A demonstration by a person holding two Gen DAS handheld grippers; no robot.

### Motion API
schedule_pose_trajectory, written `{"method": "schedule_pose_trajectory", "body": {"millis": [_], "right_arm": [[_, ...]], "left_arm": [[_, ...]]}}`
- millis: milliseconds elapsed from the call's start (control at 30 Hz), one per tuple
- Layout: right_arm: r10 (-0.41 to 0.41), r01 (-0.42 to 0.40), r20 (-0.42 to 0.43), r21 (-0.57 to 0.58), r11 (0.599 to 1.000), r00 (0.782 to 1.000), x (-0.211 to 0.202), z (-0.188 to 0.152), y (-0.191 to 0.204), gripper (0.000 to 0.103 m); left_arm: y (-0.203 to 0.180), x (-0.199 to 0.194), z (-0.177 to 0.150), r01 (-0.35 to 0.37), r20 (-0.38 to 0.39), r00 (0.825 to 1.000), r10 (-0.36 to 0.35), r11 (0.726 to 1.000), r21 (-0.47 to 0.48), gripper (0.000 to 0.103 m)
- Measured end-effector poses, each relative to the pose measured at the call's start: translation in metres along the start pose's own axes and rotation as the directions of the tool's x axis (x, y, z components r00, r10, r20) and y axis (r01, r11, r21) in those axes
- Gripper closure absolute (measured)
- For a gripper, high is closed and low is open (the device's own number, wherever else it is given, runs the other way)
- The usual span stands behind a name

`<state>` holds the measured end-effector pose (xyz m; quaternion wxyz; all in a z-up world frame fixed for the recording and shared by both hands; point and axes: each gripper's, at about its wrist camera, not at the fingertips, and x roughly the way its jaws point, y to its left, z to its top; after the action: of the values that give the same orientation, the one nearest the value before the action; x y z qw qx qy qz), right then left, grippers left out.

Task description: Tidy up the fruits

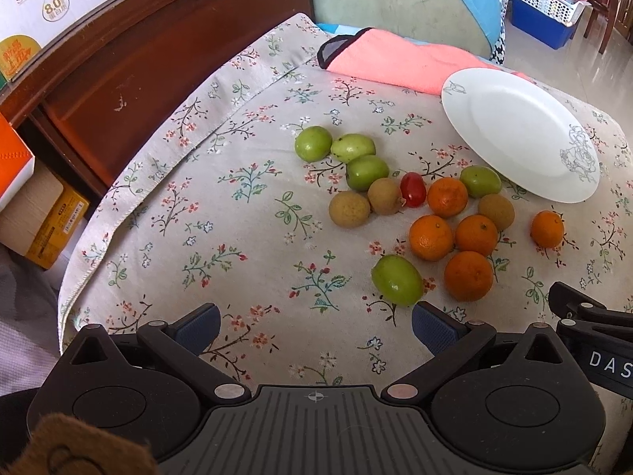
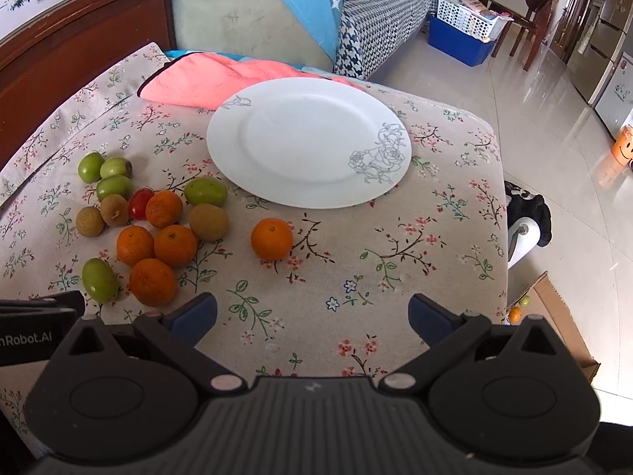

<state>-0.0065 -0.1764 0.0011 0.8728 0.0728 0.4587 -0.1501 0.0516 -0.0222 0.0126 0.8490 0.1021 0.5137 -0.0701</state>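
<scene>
A white plate (image 1: pixel 518 134) (image 2: pixel 308 142) lies empty on the floral tablecloth (image 1: pixel 237 217) (image 2: pixel 415 269). Beside it lie several small oranges (image 1: pixel 469 275) (image 2: pixel 152 281), several green fruits (image 1: pixel 397 280) (image 2: pixel 99 280), three brown fruits (image 1: pixel 349 209) (image 2: pixel 208 221) and a red tomato (image 1: pixel 412 189) (image 2: pixel 140 202). One orange (image 1: pixel 547 228) (image 2: pixel 271 238) sits apart, nearest the plate. My left gripper (image 1: pixel 314 326) is open and empty, close in front of the nearest green fruit. My right gripper (image 2: pixel 312 318) is open and empty, a little short of the lone orange.
A pink cloth (image 1: pixel 395 59) (image 2: pixel 221 79) lies behind the plate. A wooden cabinet (image 1: pixel 138 67) stands at the left. The table's right edge (image 2: pixel 504 237) drops to a tiled floor with a cardboard box (image 2: pixel 554 316). A sofa (image 2: pixel 356 12) is behind.
</scene>
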Motion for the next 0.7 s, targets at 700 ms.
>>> {"method": "schedule_pose_trajectory", "body": {"millis": [700], "right_arm": [[0.014, -0.014, 0.021, 0.005, 1.0, 1.0, 0.0002, -0.0008, 0.0016, 0.001]], "left_arm": [[-0.0054, -0.0016, -0.0031, -0.026, 0.019, 0.999, 0.025, 0.999, 0.021, 0.0]]}}
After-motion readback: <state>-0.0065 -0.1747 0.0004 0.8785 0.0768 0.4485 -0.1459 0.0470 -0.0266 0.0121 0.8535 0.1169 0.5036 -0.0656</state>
